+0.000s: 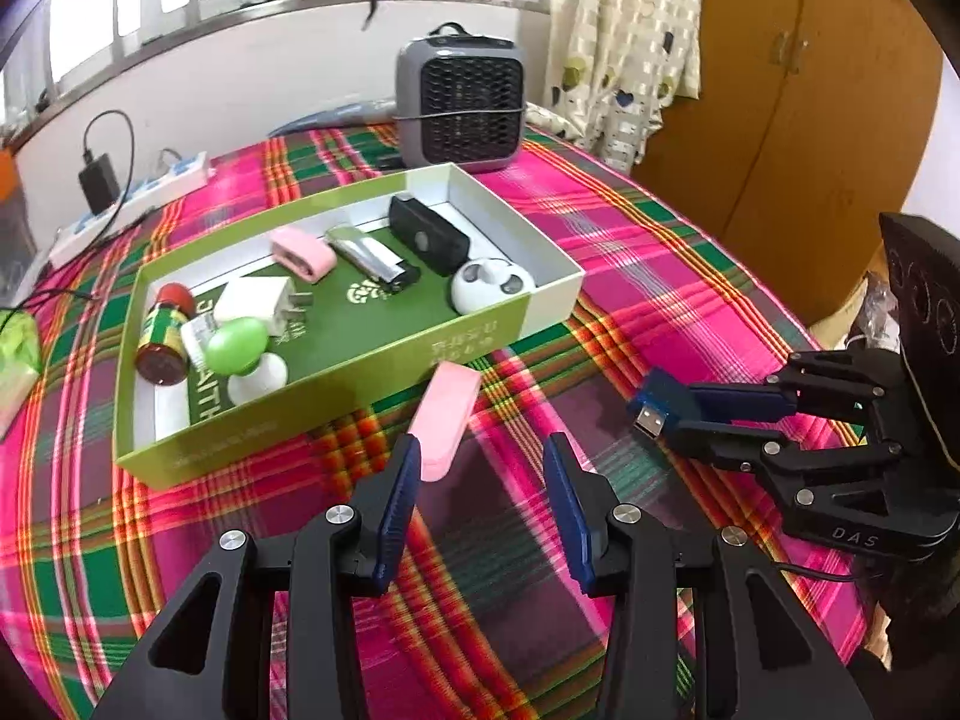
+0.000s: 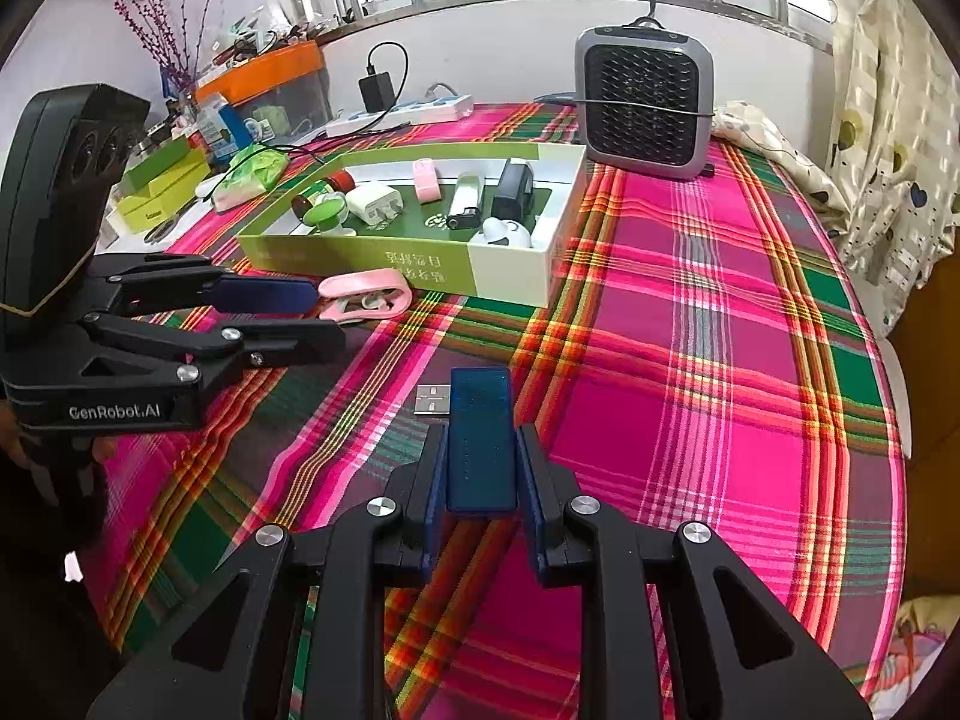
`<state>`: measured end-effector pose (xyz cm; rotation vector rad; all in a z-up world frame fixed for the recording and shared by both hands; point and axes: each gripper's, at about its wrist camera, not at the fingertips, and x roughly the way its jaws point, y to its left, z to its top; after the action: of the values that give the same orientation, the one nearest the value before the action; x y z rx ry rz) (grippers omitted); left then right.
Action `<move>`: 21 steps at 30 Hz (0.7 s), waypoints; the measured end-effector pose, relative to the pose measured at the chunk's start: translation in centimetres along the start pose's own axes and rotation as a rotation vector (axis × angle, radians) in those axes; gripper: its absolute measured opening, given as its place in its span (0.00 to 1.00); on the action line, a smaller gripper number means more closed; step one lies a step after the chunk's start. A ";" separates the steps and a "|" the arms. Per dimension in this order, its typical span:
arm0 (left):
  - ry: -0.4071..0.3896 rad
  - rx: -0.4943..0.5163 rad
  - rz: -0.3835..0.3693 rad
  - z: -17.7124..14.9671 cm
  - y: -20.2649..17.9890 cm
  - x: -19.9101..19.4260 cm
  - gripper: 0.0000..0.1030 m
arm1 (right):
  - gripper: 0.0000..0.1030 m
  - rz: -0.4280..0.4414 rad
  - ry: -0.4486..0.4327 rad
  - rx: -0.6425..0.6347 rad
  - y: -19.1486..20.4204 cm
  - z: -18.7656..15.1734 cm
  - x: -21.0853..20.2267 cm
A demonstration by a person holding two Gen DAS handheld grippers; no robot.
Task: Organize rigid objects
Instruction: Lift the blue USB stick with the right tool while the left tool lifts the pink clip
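Note:
A green-and-white box (image 1: 480,336) (image 2: 516,276) on the plaid cloth holds several small items: a jar, a white plug, a green-and-white gadget, a pink case, a lighter, a black case and white earbuds. My right gripper (image 2: 480,450) (image 1: 678,420) is shut on a blue USB device (image 2: 480,438) (image 1: 657,405), held just above the cloth to the right of the box. My left gripper (image 1: 480,456) (image 2: 324,318) is open, its left fingertip beside a pink clip-like case (image 1: 447,414) (image 2: 366,297) lying in front of the box.
A grey fan heater (image 1: 462,102) (image 2: 645,102) stands behind the box. A power strip with a black charger (image 1: 114,198) (image 2: 396,108) lies at the back left. A green packet (image 2: 252,171) and cluttered boxes sit left. A wooden wardrobe (image 1: 798,96) is at the right.

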<state>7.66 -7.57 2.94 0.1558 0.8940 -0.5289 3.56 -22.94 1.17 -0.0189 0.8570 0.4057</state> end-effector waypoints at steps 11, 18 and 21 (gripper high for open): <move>0.021 -0.002 0.026 1.1 0.7 1.6 0.40 | 0.23 -0.010 0.018 0.001 -0.1 0.0 0.4; 0.051 0.000 0.032 1.2 0.6 3.3 0.40 | 0.23 -0.033 0.029 0.005 -0.2 0.0 0.6; 0.048 -0.005 0.038 1.4 0.6 3.5 0.40 | 0.23 -0.033 0.029 0.002 -0.2 0.0 0.6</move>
<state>10.69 -8.84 1.05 0.1810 0.9378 -0.4893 3.96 -22.92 0.71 -0.0373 0.8841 0.3741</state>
